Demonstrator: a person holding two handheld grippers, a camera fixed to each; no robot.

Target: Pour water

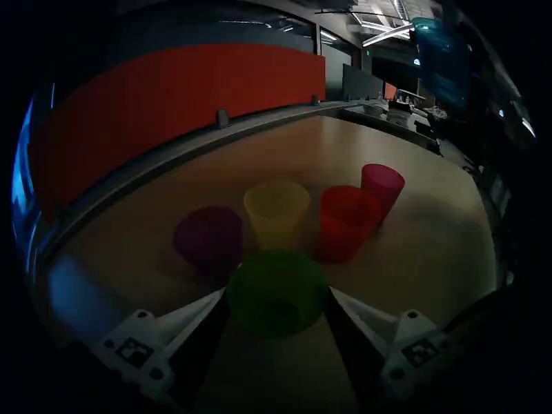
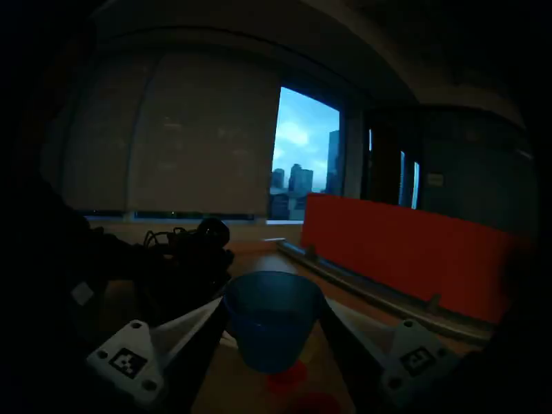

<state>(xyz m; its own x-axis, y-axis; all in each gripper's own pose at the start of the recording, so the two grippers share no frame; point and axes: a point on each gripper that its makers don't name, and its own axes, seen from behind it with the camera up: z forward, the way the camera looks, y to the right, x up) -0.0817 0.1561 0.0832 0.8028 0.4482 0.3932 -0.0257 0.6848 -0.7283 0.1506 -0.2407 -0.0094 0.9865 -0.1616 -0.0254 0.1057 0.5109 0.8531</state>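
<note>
In the left gripper view a green cup is held upright between the two white fingers; the left gripper is shut on it. Beyond it on the wooden table stand a purple cup, a yellow cup, a red cup and a pink cup. In the right gripper view the right gripper is shut on a blue cup, held upright above the table. Below it parts of red cups show.
A red partition runs along the table's far edge, also seen as the red partition. A dark heap of cables and gear lies on the table near a window. A blue object hangs at the upper right.
</note>
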